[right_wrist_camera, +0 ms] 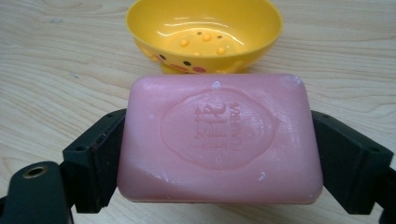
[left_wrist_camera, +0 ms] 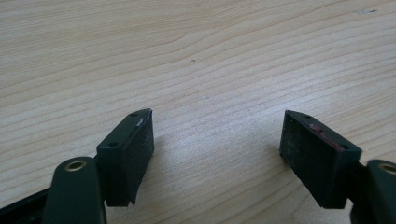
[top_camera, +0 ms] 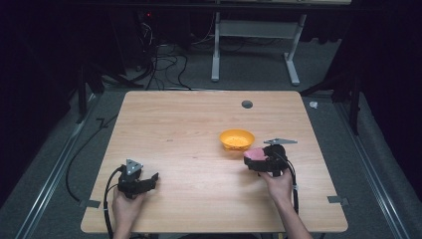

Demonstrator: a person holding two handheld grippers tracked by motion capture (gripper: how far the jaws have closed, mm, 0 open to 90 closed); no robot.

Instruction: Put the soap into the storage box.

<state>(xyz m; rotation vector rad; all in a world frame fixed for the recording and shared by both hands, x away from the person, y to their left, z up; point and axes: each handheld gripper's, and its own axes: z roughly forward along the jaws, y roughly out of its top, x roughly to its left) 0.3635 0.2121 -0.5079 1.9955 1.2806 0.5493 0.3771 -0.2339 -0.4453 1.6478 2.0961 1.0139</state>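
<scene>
While the right tongs (right_wrist_camera: 219, 154) clamp a pink rectangular soap bar (right_wrist_camera: 219, 140) by its short ends, long axis spanning the jaws, a yellow plastic bowl (right_wrist_camera: 205, 35) sits just beyond. Left tongs (left_wrist_camera: 217, 140) gape, empty, over the wooden desk (left_wrist_camera: 196, 56).

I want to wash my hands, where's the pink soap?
The pink rectangular soap bar is clamped between the right tongs, on the table's right side in the high view, just in front of the small yellow plastic bowl.
</scene>
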